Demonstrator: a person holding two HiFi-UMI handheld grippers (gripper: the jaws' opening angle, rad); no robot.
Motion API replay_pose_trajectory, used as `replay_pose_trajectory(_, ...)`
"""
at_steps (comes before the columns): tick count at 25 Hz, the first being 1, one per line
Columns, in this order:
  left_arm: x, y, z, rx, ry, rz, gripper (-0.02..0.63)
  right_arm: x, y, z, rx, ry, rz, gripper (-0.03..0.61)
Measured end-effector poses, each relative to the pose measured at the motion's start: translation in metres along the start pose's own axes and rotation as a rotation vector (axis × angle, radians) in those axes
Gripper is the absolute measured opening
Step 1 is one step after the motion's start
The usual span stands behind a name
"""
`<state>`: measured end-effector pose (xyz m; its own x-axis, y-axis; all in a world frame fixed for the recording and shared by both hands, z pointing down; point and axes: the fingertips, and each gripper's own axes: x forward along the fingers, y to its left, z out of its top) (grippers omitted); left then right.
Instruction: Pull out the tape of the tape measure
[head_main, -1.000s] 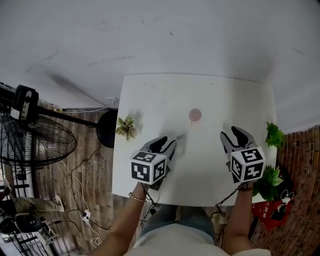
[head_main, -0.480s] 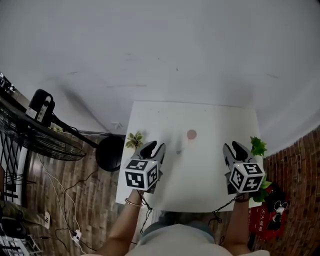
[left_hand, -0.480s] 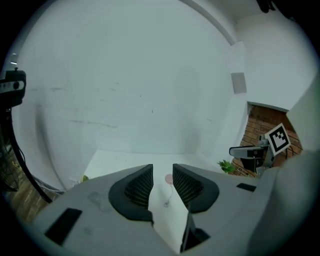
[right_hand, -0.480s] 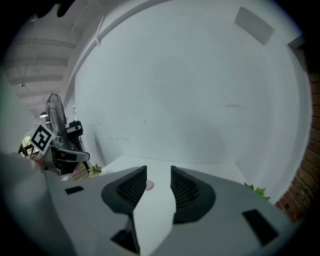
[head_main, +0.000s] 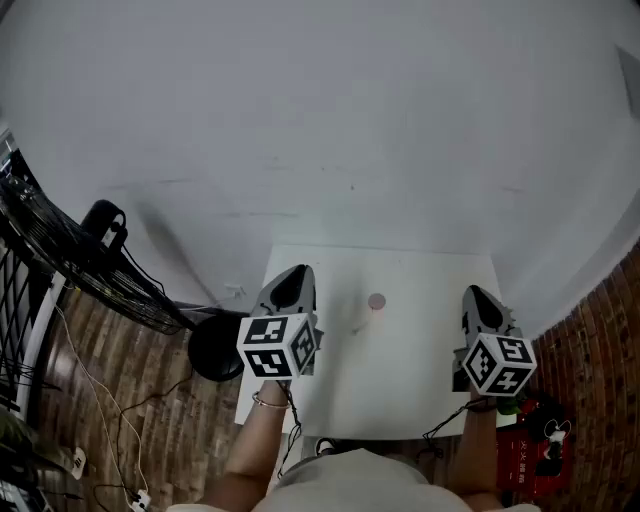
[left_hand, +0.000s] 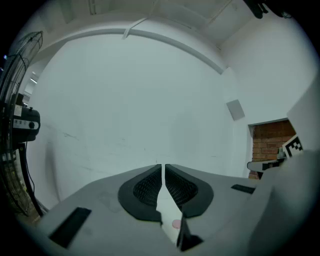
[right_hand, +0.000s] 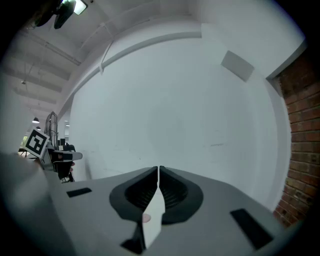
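The tape measure (head_main: 376, 301) is a small pink disc that lies near the middle of the white table (head_main: 420, 380). A faint short stub reaches from it toward the front left. Both grippers are held high above the table and point level at the white wall. My left gripper (head_main: 291, 272) is over the table's left edge. Its jaws have just been closing, with nothing between them (left_hand: 163, 166). My right gripper (head_main: 477, 294) hangs over the right edge, its tips together and empty (right_hand: 158, 169). Through each jaw gap the pink disc (left_hand: 176, 224) (right_hand: 146, 218) shows far below.
A standing fan (head_main: 60, 260) with a black round base (head_main: 215, 345) is left of the table, with cables on the wooden floor (head_main: 110, 420). Green leaves (head_main: 508, 406) and a red item (head_main: 540, 440) sit by the table's right front corner. A brick wall (right_hand: 300, 150) is at right.
Both grippers rose well above the table and tipped up to level. The left jaws went from open to shut. The thin tape no longer runs from the disc to the left gripper.
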<state>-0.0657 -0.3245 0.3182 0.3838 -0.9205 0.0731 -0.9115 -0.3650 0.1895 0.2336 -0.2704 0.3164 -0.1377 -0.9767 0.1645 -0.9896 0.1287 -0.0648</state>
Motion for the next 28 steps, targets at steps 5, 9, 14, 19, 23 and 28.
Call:
replay_pose_trajectory(5,-0.012,0.004,0.03,0.011,-0.081,0.022,0.021,-0.013,-0.004,0.018,0.029,-0.069,-0.031,0.002)
replay_pose_trajectory(9,-0.02,0.007,0.039,0.033,-0.105,0.041,0.012,-0.021,-0.01,0.021,0.021,-0.082,-0.067,0.002)
replay_pose_trajectory(14,-0.031,0.015,0.041,0.035,-0.108,0.061,0.012,-0.024,-0.011,0.022,0.04,-0.097,-0.082,0.002)
replay_pose_trajectory(19,-0.038,0.018,0.036,0.021,-0.105,0.07,0.011,-0.026,-0.007,0.022,0.034,-0.102,-0.076,0.002)
replay_pose_trajectory(23,-0.042,0.014,0.033,0.014,-0.104,0.074,0.012,-0.029,-0.006,0.02,0.021,-0.097,-0.071,0.002)
replay_pose_trajectory(28,-0.043,0.009,0.031,0.01,-0.097,0.079,0.012,-0.031,-0.006,0.02,-0.024,-0.086,-0.076,0.002)
